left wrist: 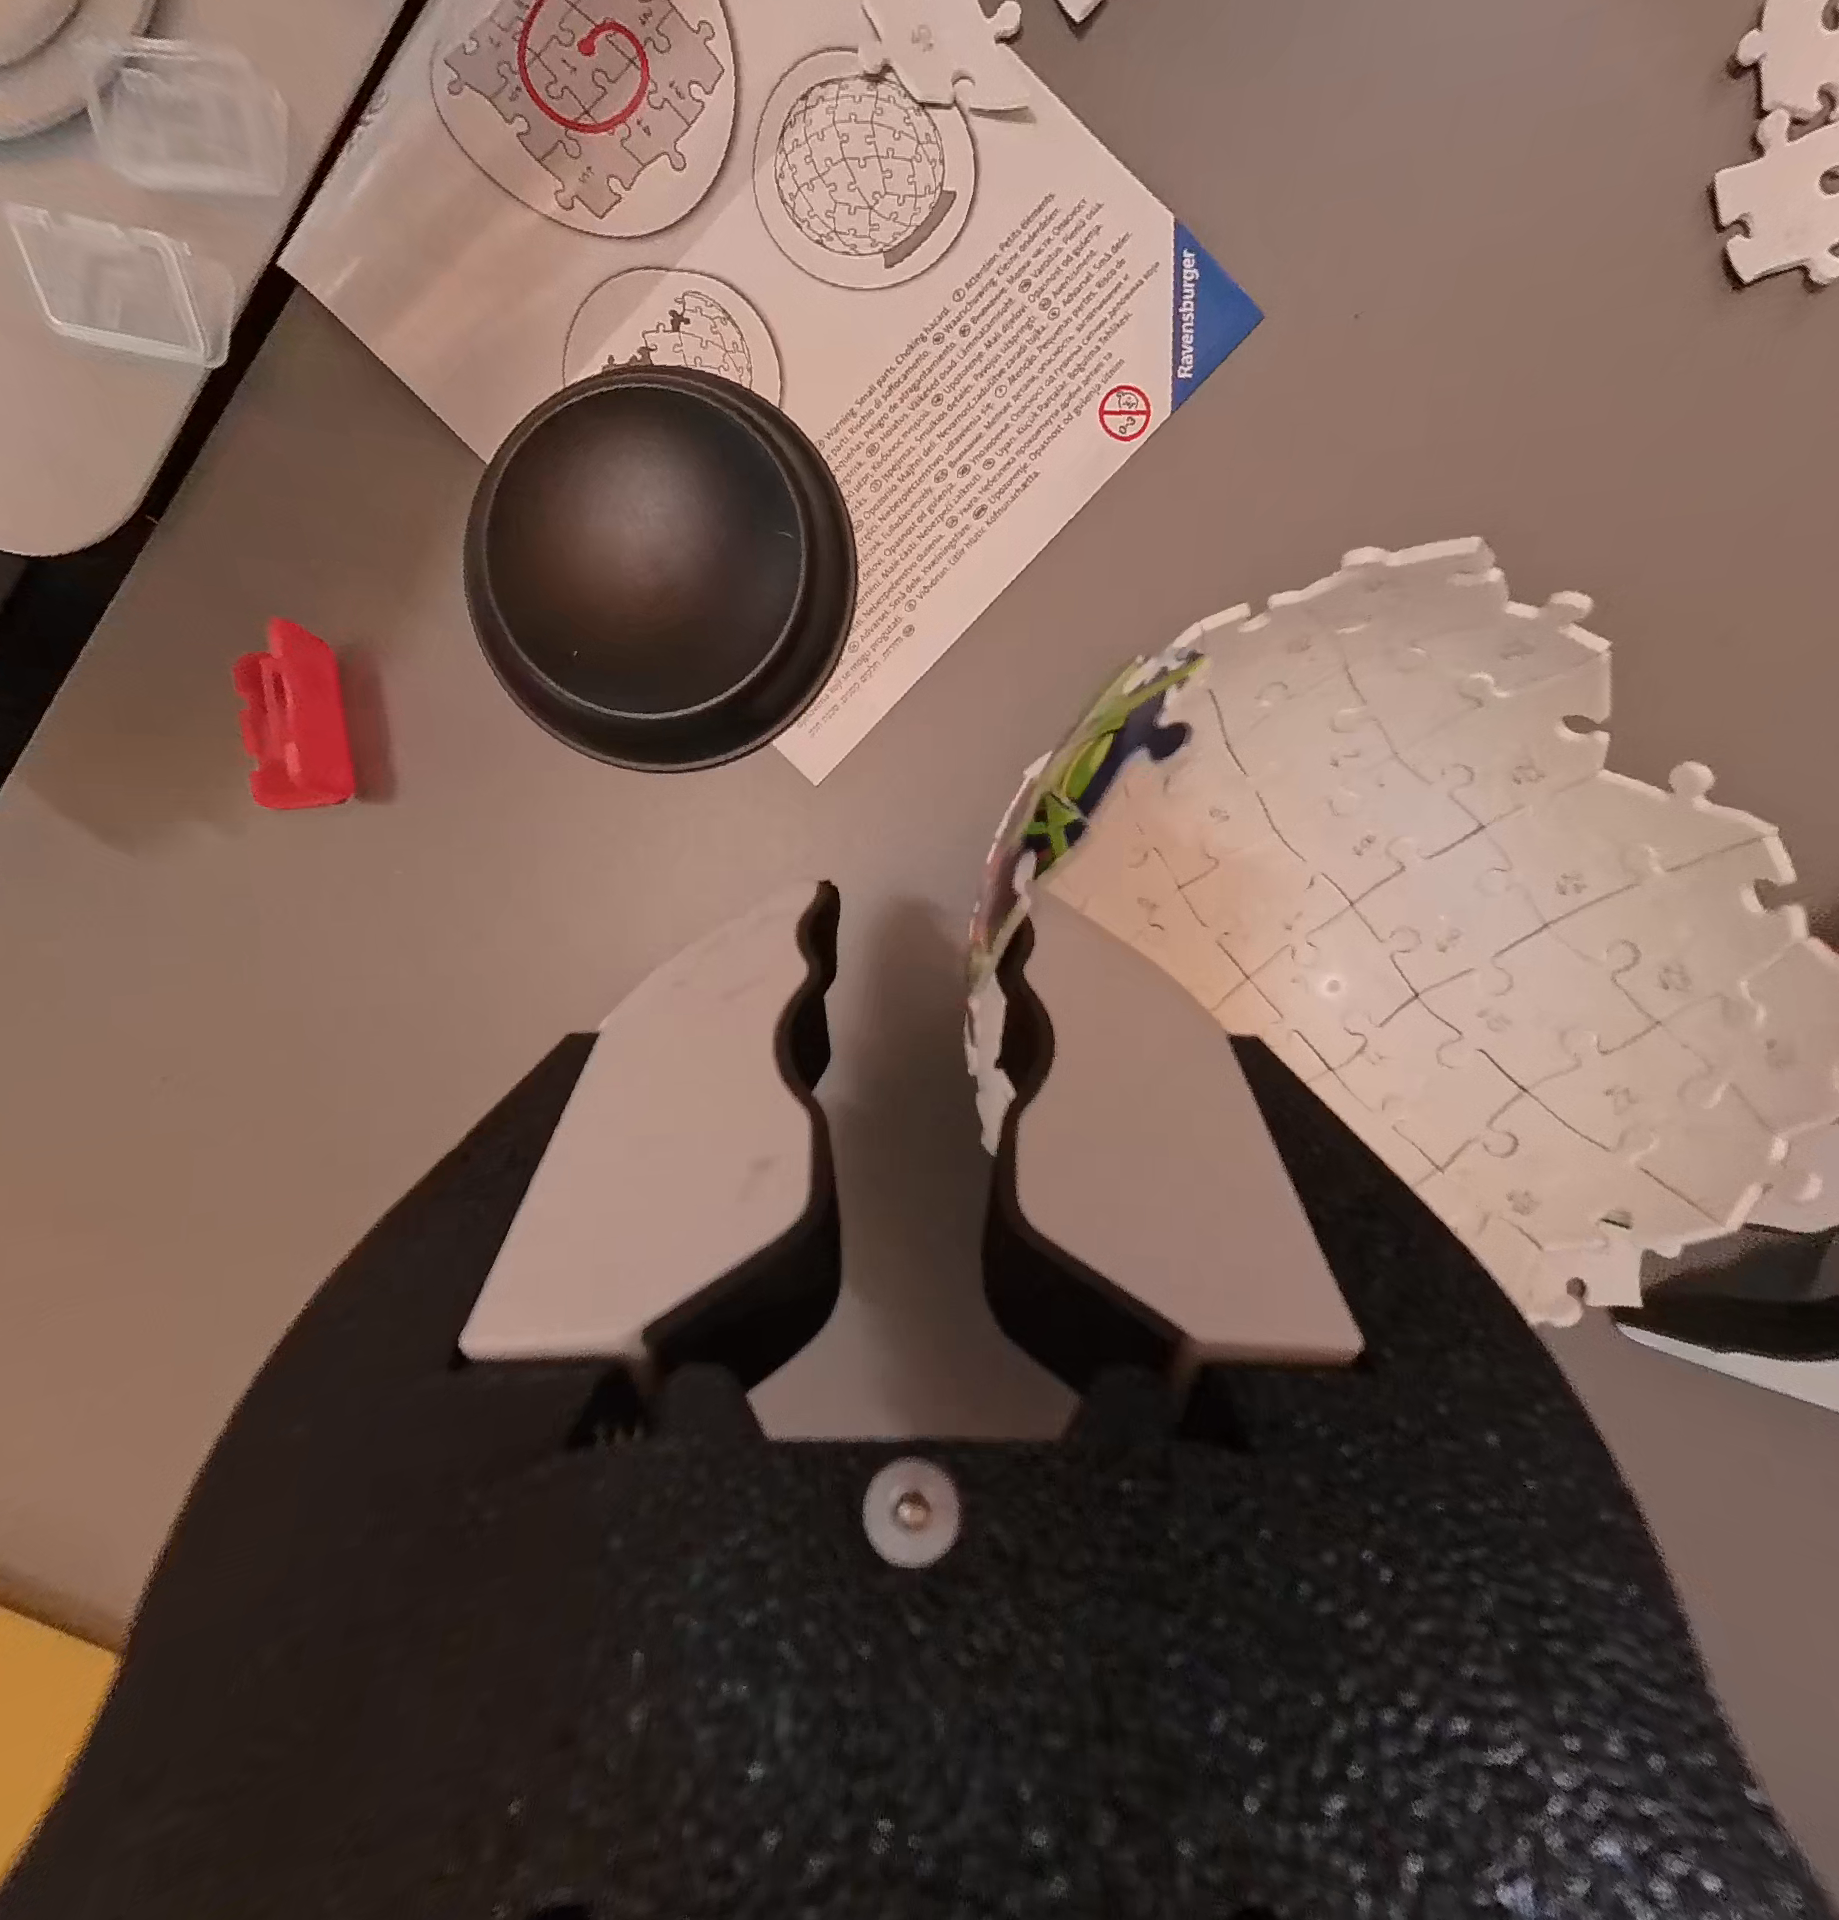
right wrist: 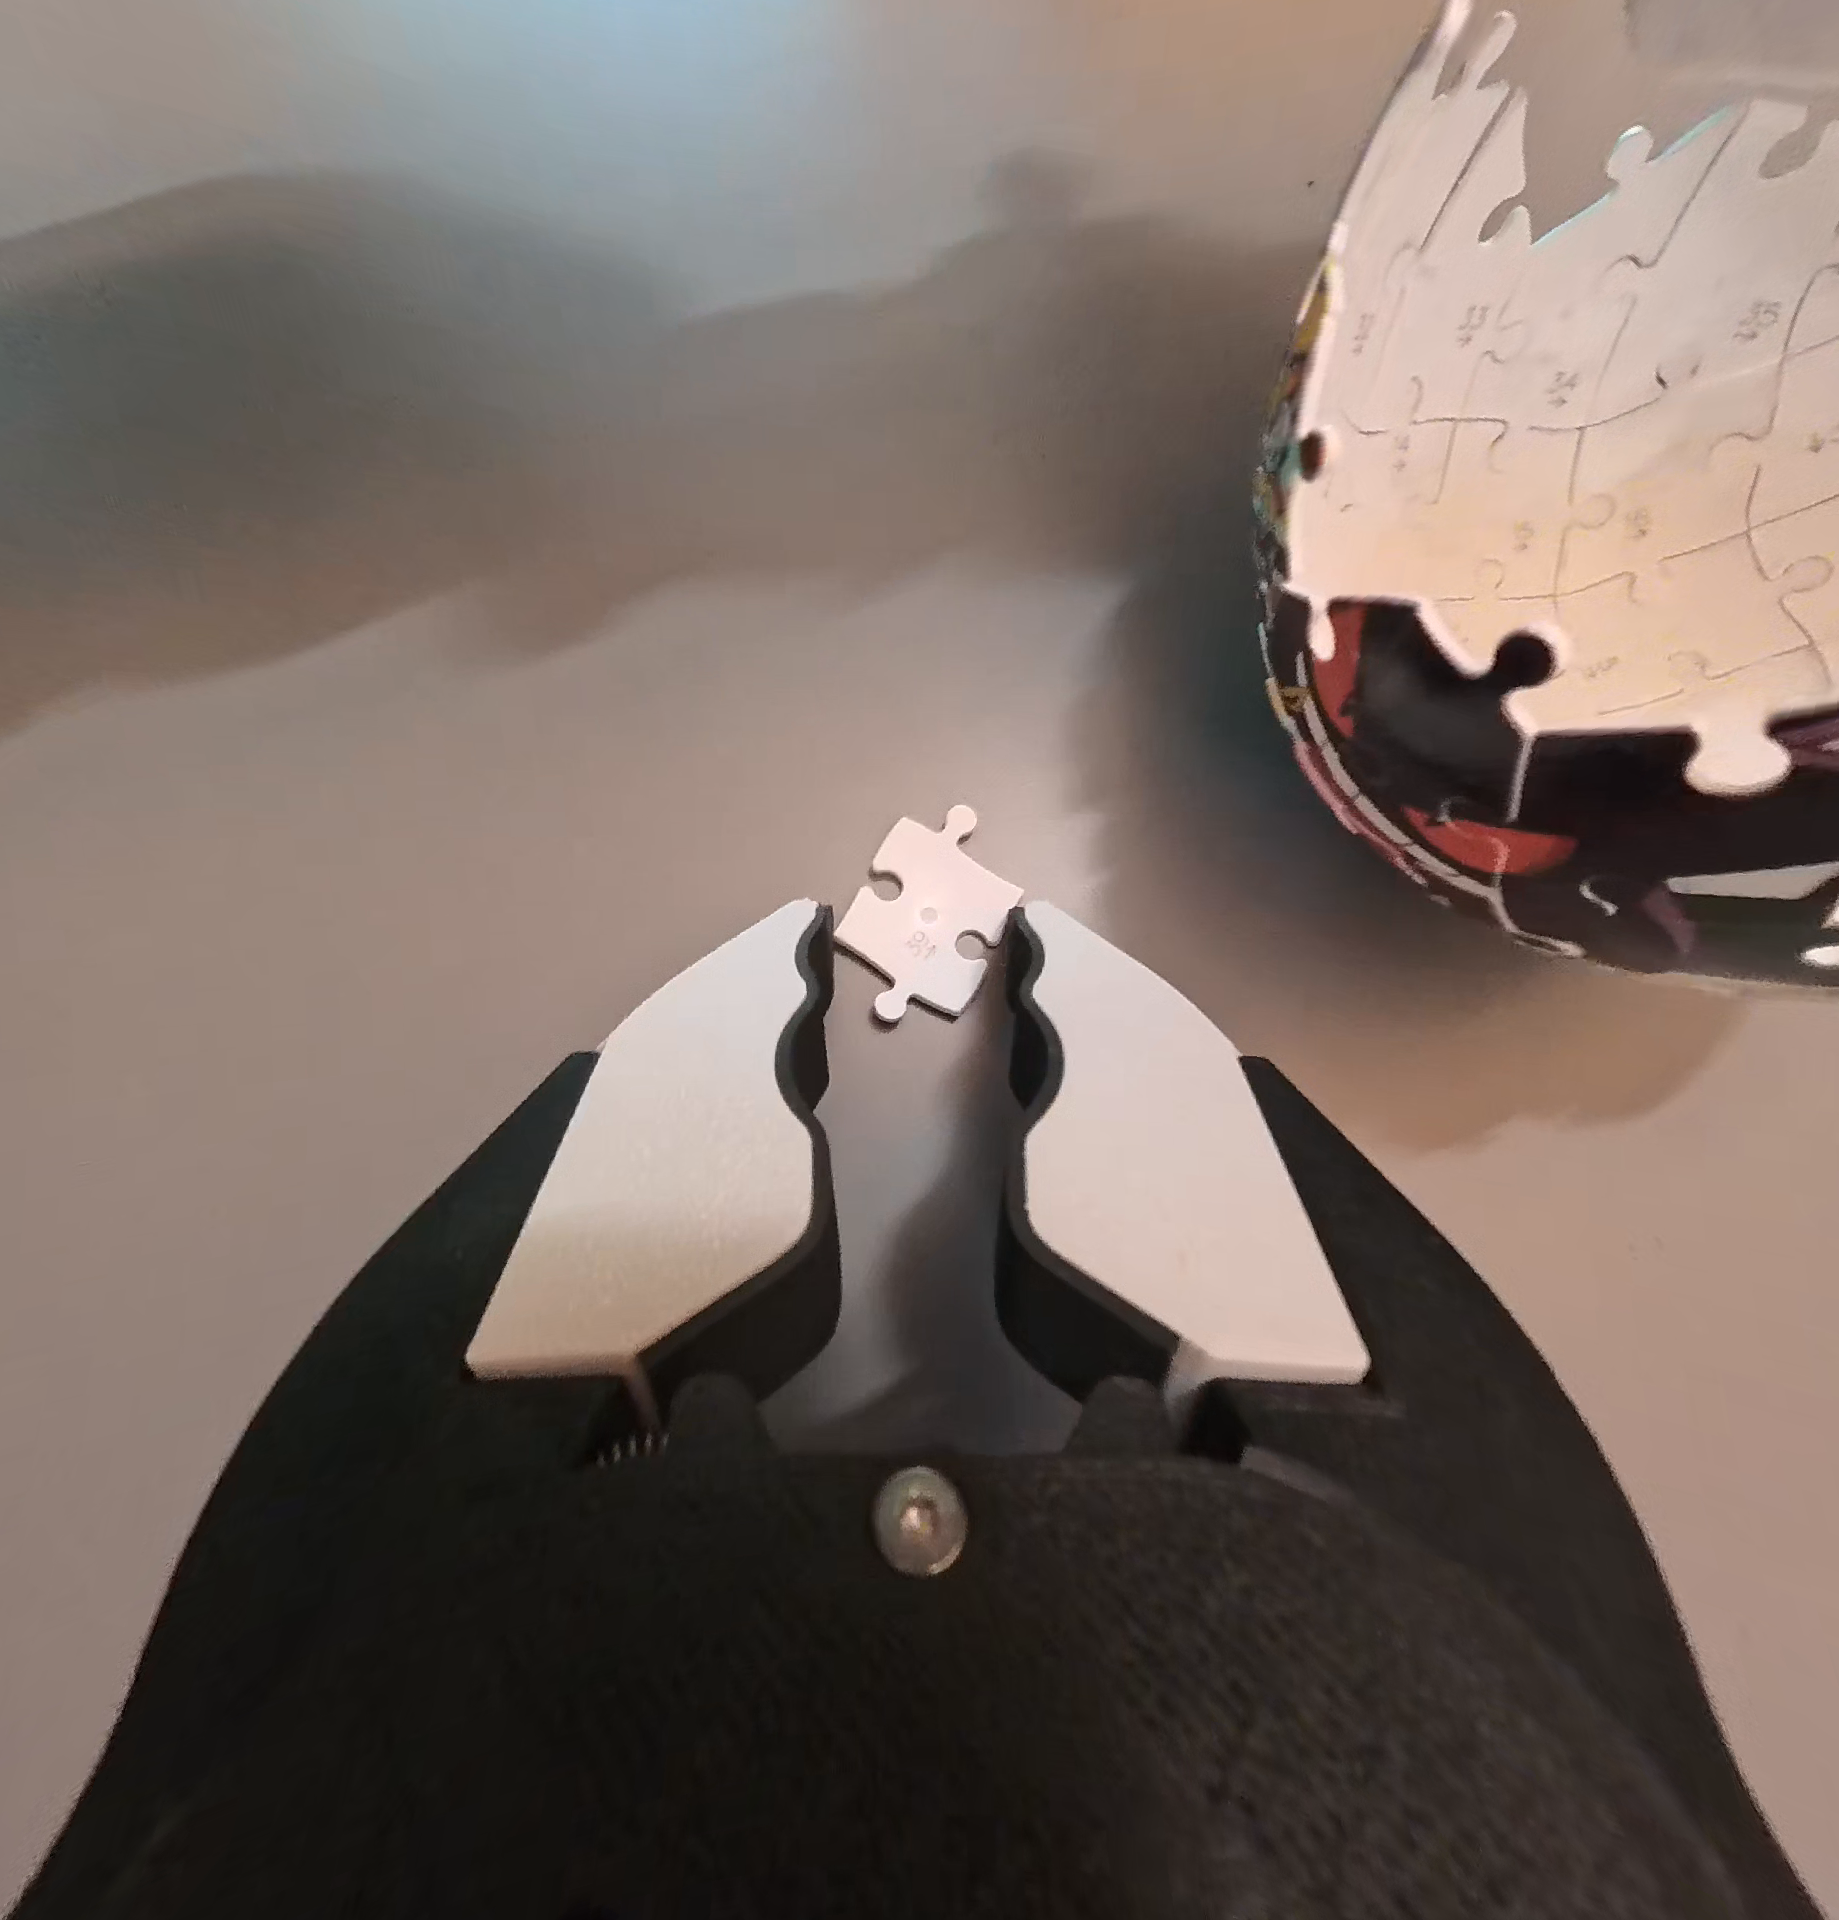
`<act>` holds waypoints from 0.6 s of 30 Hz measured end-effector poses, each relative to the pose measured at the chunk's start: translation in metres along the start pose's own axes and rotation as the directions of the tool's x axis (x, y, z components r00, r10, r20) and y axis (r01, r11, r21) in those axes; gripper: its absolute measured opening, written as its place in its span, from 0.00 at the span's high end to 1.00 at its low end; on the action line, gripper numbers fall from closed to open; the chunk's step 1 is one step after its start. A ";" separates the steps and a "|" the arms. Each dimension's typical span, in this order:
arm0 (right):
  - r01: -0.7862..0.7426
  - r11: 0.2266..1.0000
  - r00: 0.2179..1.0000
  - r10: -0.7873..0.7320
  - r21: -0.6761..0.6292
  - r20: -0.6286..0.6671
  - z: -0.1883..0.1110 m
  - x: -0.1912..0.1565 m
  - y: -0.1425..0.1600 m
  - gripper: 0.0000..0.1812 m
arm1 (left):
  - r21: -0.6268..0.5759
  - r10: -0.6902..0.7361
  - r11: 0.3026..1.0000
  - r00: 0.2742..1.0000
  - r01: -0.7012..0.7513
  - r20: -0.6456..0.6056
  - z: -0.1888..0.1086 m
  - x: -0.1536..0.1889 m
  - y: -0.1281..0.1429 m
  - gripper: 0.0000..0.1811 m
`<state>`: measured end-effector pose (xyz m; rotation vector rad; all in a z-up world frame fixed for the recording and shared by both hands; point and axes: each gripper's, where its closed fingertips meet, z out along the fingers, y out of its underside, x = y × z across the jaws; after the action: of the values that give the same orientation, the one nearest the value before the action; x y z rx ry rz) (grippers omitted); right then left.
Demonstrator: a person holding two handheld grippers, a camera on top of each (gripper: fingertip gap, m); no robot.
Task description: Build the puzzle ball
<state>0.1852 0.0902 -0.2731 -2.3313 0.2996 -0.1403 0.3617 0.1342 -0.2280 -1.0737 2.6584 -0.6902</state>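
The partly built puzzle ball (left wrist: pixel 1434 935) lies on the grey table, its white numbered inside facing up. My left gripper (left wrist: pixel 920 925) is open. The ball's rim lies against the inner side of its right finger (left wrist: pixel 1123 1143), and the jaws stand apart around it. My right gripper (right wrist: pixel 920 920) is shut on a single white puzzle piece (right wrist: pixel 930 899), held flat between its fingertips above the table. In the right wrist view the ball (right wrist: pixel 1621 499) is at the upper right, apart from the piece, with its printed outer side showing below.
A black round stand (left wrist: pixel 660 566) sits on the instruction sheet (left wrist: pixel 946 270) ahead of the left gripper. A red plastic part (left wrist: pixel 297 717) lies at the left. Loose white pieces (left wrist: pixel 1798 156) lie at the far right. Clear plastic boxes (left wrist: pixel 115 281) stand beyond the table's left edge.
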 end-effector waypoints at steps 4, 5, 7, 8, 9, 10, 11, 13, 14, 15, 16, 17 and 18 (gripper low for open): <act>0.009 1.000 1.000 -0.009 0.003 -0.008 -0.006 -0.003 0.004 0.82 | 0.009 0.005 1.000 1.000 -0.005 0.002 -0.003 0.000 0.000 0.83; 0.001 1.000 1.000 -0.001 0.012 -0.003 -0.008 -0.005 0.004 0.82 | 0.017 0.004 1.000 1.000 -0.004 0.000 -0.003 0.000 0.000 0.84; -0.021 0.999 1.000 0.021 0.039 0.000 -0.014 -0.006 0.000 0.82 | 0.032 -0.004 0.999 1.000 0.004 -0.004 -0.005 0.000 -0.002 0.83; -0.027 0.998 1.000 0.027 0.050 -0.001 -0.017 -0.006 -0.002 0.82 | 0.036 -0.004 0.999 1.000 0.004 -0.008 -0.005 0.001 -0.003 0.82; -0.032 0.998 0.999 0.032 0.058 -0.003 -0.021 -0.006 -0.003 0.82 | 0.040 0.002 0.999 1.000 -0.001 -0.011 -0.006 0.002 -0.003 0.83; -0.038 0.997 0.999 0.039 0.071 -0.009 -0.025 -0.005 -0.005 0.82 | 0.040 0.009 0.999 1.000 -0.009 -0.010 -0.006 0.002 -0.004 0.83; -0.047 0.995 0.999 0.048 0.087 -0.015 -0.029 -0.003 -0.008 0.82 | 0.037 0.016 0.999 1.000 -0.016 -0.004 -0.006 0.001 -0.003 0.83; -0.076 0.989 0.997 0.079 0.124 -0.019 -0.039 0.000 -0.014 0.82 | 0.029 0.019 0.999 1.000 -0.019 0.011 -0.005 0.000 -0.002 0.83; -0.093 0.984 0.995 0.098 0.151 -0.021 -0.045 0.002 -0.018 0.82 | 0.029 0.016 0.999 1.000 -0.016 0.012 -0.005 -0.001 -0.002 0.83; -0.113 0.978 0.992 0.120 0.177 -0.026 -0.051 0.005 -0.022 0.82 | 0.031 0.013 0.999 1.000 -0.014 0.010 -0.005 0.000 -0.002 0.84; -0.136 0.970 0.989 0.145 0.202 -0.031 -0.056 0.009 -0.025 0.82 | 0.033 0.011 0.999 1.000 -0.011 0.009 -0.005 0.000 -0.002 0.84; -0.154 0.963 0.986 0.166 0.221 -0.033 -0.061 0.012 -0.028 0.82 | 0.033 0.010 0.999 1.000 -0.011 0.009 -0.005 0.000 -0.002 0.84; -0.166 0.957 0.983 0.179 0.237 -0.033 -0.065 0.015 -0.030 0.82 | 0.031 0.009 0.999 1.000 -0.010 0.013 -0.005 -0.001 -0.002 0.84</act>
<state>0.1919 0.0618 -0.2063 -2.0605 0.4861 -0.1444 0.3613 0.1353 -0.2224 -1.0534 2.6316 -0.7181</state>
